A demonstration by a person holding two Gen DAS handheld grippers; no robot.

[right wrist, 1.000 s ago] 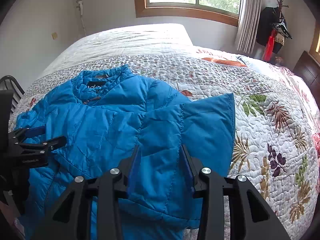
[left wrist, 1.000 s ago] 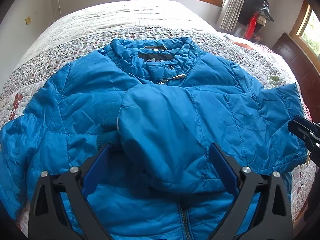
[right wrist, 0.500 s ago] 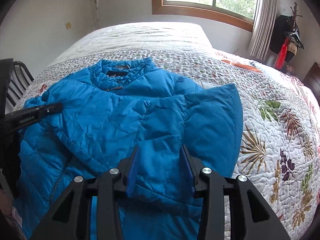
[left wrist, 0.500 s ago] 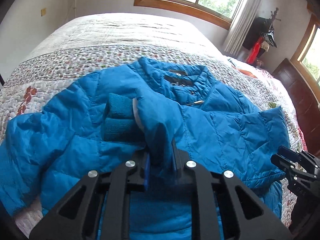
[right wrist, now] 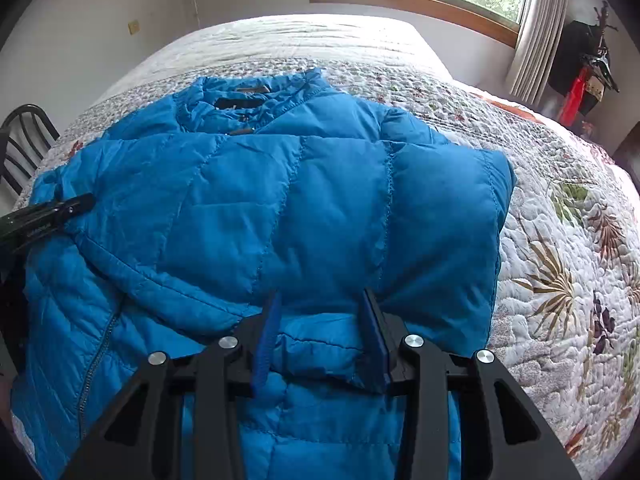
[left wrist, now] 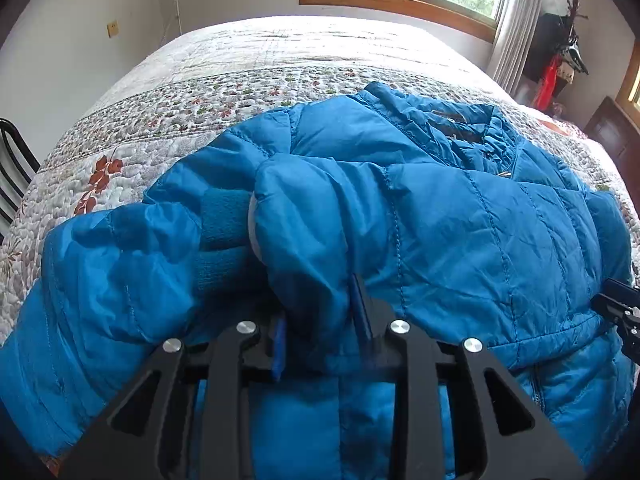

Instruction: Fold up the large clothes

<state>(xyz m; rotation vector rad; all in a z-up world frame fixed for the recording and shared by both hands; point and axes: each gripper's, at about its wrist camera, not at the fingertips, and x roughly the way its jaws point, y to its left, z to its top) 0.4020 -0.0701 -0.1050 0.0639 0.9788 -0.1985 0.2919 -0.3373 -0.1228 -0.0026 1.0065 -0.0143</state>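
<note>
jacket spread on bed quilt, collar toward window | left gripper jaws easing apart, sleeve bunched between pads, drawn across jacket chest for folding | right gripper clenched on jacket's folded-in right edge, steadying it

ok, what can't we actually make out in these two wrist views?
- Jacket hem: cut off by the bottom edge and hidden by the gripper bodies, both views.
- Collar label: text too small, right wrist view.
- Left gripper: jaws opening with the sleeve bunched between them; pad contact hidden by fabric.
- Right gripper: fabric fills the jaws; layer count unclear.
- Bed: edges cropped.
</note>
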